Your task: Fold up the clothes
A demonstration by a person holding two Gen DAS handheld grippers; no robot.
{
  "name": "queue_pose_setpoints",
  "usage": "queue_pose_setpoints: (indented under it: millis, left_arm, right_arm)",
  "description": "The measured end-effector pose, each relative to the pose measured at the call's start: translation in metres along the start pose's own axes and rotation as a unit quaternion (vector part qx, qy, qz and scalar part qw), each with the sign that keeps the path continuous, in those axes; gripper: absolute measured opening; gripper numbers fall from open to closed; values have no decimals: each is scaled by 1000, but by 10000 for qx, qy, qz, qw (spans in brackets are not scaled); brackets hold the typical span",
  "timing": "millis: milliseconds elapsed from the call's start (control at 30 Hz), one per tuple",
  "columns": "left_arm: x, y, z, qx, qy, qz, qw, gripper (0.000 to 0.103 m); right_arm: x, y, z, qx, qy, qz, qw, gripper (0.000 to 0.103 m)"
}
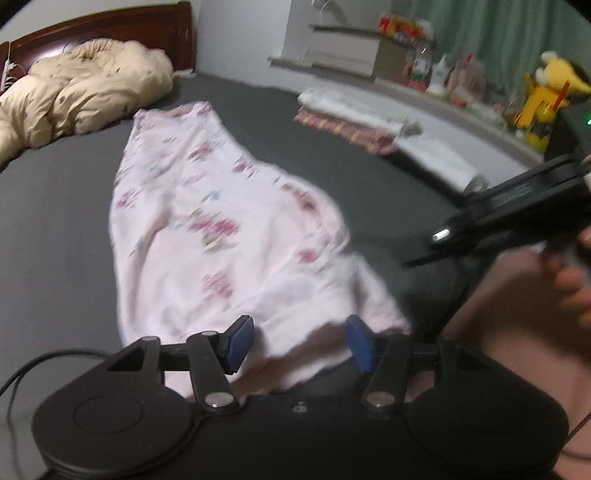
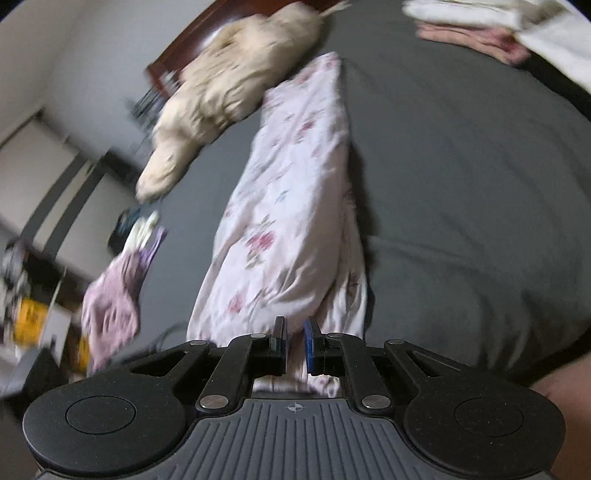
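The left claw stands apart with nothing pinched, hovering over the near hem of the pink floral garment, while the right claw is nipped nearly closed on that garment's near end. The garment lies lengthwise on the grey bed (folded narrow), reaching toward a beige quilt by the headboard.

The garment lies lengthwise on the bed, running from the left gripper toward 11 o'clock. The quilt sits at 10 o'clock by the headboard. Folded clothes lie at 1 o'clock; the right gripper is at 3 o'clock.
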State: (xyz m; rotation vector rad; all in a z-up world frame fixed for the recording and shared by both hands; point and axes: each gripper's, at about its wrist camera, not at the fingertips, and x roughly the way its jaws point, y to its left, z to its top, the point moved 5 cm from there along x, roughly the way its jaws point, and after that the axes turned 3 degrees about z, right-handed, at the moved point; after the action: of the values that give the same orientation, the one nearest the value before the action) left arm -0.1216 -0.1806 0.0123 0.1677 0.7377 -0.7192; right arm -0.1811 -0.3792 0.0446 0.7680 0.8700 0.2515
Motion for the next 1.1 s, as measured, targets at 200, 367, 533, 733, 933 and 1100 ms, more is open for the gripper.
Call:
queue_pose_setpoints:
  millis: [200,367,533,733,933,1100]
  left_arm:
    - [16,-32,20,585,-199,106,9980,64]
    - [43,-36,19,500,170,276,9982,17]
    - [31,-51,20,731,-42,-47,9973,14]
    - [43,-70,7,1170,217,57,9929,20]
    - [37,-72,2,1044,105,-100,9944,40]
    - [-2,-61,-4,915,-223,-192,9954,53]
  right_arm:
    - [-14,-10,-3,-31,-132,-301,9995,9]
    - [-20,-17,-7,24,-120,-422,9990,9]
    - [-21,-23,-8,213,-175,-442,9986,9]
    - [-20,-23,-6,267,-198,-471,9983,9]
    - [-10,-1,13,-201,-249,-263,9991,9]
    - [12,19,36,-547,-293,-42,9981,9]
